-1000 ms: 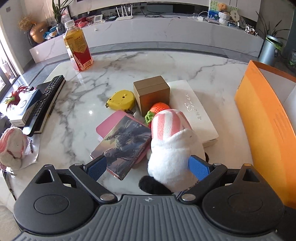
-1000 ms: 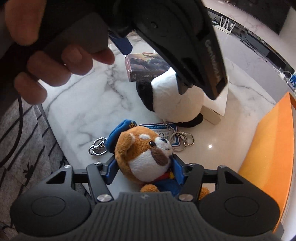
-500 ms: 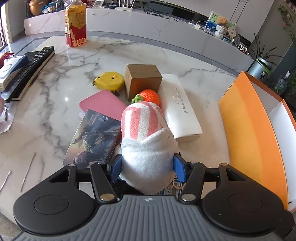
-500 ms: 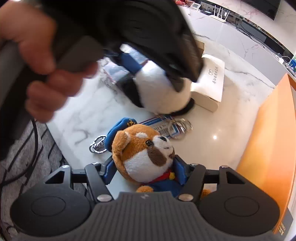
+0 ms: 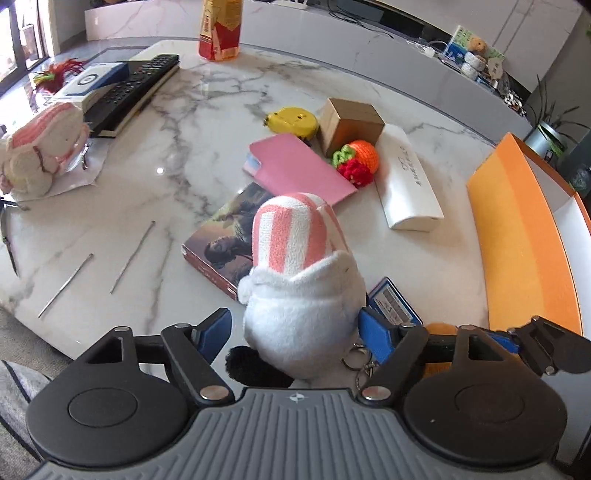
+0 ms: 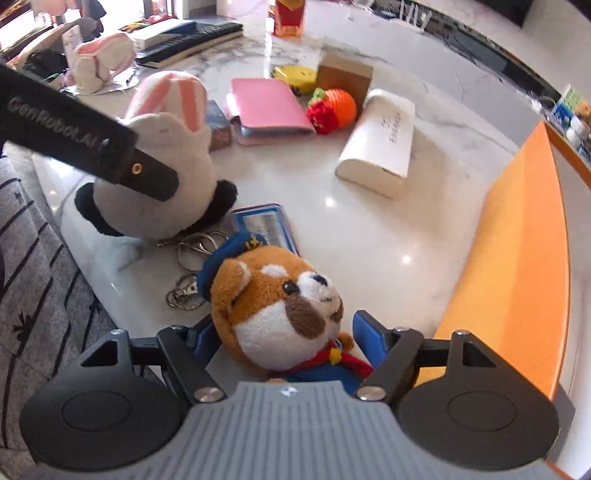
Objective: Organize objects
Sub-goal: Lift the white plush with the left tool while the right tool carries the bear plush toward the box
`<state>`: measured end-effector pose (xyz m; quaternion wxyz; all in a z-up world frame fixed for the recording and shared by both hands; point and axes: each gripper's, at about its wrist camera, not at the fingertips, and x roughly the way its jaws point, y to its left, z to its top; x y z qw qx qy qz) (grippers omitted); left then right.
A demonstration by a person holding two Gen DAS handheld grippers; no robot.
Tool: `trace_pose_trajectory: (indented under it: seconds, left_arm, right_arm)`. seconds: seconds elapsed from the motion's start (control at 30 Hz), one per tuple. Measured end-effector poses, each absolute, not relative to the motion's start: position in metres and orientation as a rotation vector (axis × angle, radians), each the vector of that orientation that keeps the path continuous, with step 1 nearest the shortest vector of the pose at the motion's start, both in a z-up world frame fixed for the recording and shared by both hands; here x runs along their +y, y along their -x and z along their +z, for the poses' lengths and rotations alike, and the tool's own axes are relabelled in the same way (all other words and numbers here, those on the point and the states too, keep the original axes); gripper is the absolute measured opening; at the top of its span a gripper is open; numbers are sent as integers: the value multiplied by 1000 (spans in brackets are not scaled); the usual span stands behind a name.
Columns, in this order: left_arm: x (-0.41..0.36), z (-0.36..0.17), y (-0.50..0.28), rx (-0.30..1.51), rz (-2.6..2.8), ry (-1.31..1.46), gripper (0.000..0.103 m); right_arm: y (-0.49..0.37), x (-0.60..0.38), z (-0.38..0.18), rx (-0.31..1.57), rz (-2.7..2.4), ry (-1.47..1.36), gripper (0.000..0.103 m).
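Striped-eared plush rabbit (image 5: 299, 291) sits between the left gripper (image 5: 293, 328)'s parted fingers, a gap on its left side, while the dog plush (image 6: 280, 314) sits loosely between the right gripper (image 6: 282, 338)'s spread fingers.

bottle (image 5: 220, 29): top cut by upper edge
dog plush (image 6: 277, 314): body hidden behind gripper housing
blue card (image 5: 391, 301): text too small to read
painted book (image 6: 218, 127): mostly hidden behind rabbit plush (image 6: 166, 155)
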<state>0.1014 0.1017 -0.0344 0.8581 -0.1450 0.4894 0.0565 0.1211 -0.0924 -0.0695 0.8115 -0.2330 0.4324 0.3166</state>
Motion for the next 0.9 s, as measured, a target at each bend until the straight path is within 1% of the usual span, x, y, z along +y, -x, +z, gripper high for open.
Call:
trace_pose_trajectory:
  seconds: [0.03,0.07,0.1,0.13,0.17,0.2,0.33,0.43,0.67,0.83,0.9]
  left_arm:
    - [103,-31,-101,990,122,307,93]
    - [105,-29,-100,952,117,318,97]
    - [107,-28,-101,933,119,335,100]
    - [109,-29,-103,924,126,354,100]
    - [110,-32,-106,919,139,373,100]
    - [111,-35,-108,920,154,391,100]
    - [122,-57,-117,1036,153,547,100]
    - [122,-69,-118,1039,140,599,100]
    - [80,-76,-125,1029,132,261,100]
    - [75,-75,-127,1091,110,184,102]
    - [76,-76,-124,1089,119,196,100]
  right_arm:
    - [-128,-90,-69,917,692,491,84]
    - [-127,-90,-67,911,703,484,88]
    - [-126,-91,-66,907,709,479,90]
    - [-128,-90,-66,909,708,478,92]
    - [-129,-89,-67,916,702,480,98]
    - [-130,-89,-68,920,694,483,100]
    - [-132,-89,-72,940,676,489,100]
    - [-135,-90,-73,956,668,475,100]
    - [-135,-89,-78,985,664,466,99]
    - [-134,-91,-80,990,668,461,99]
    - [-133,-92,-80,990,671,456,99]
